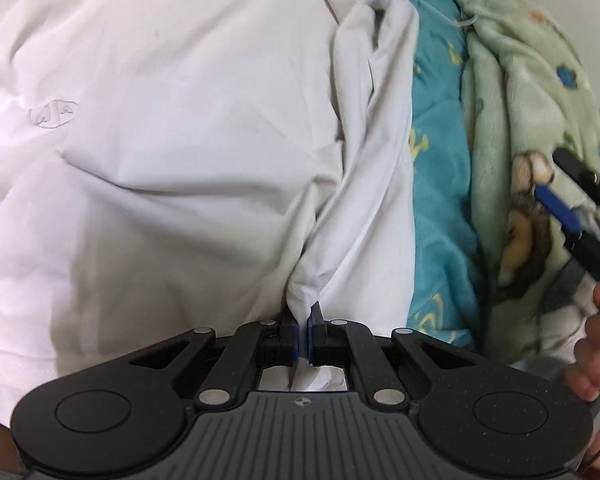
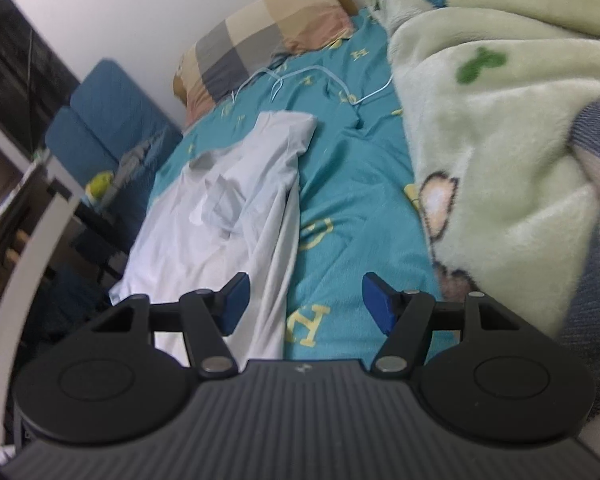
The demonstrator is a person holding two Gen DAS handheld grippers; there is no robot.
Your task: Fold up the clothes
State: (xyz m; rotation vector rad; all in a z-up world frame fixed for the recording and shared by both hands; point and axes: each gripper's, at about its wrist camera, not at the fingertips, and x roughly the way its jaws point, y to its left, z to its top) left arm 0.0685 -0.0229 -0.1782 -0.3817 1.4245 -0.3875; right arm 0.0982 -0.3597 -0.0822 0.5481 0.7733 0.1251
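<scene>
White cotton is bunched between the jaws of the left gripper (image 1: pixel 303 330), which are closed tight on a gathered edge of the shirt (image 1: pixel 160 140); a little of the cloth pokes through behind the blue pads. From that pinch a long ridge of folds runs away across the garment, so the fabric looks thin, limp and light, the sort that drapes and creases wherever it is pulled and will not hold a line by itself. I would judge a hem or seam corner to be the best place to take it, since a pinch in the middle only drags up a peak. This gripper sits low, close over the cloth, aimed along the bed.

Off to its right the right gripper (image 2: pixel 304 304) hangs with its jaws spread wide and nothing between them, raised above the shirt's near edge and the teal sheet (image 2: pixel 352 184), tilted a bit to one side. The shirt lies spread and rumpled on that sheet, toward the bed's left edge. A fleecy green blanket (image 2: pixel 500 140) is heaped along the other side, and a checked pillow (image 2: pixel 268 36) sits at the head by the wall.
</scene>
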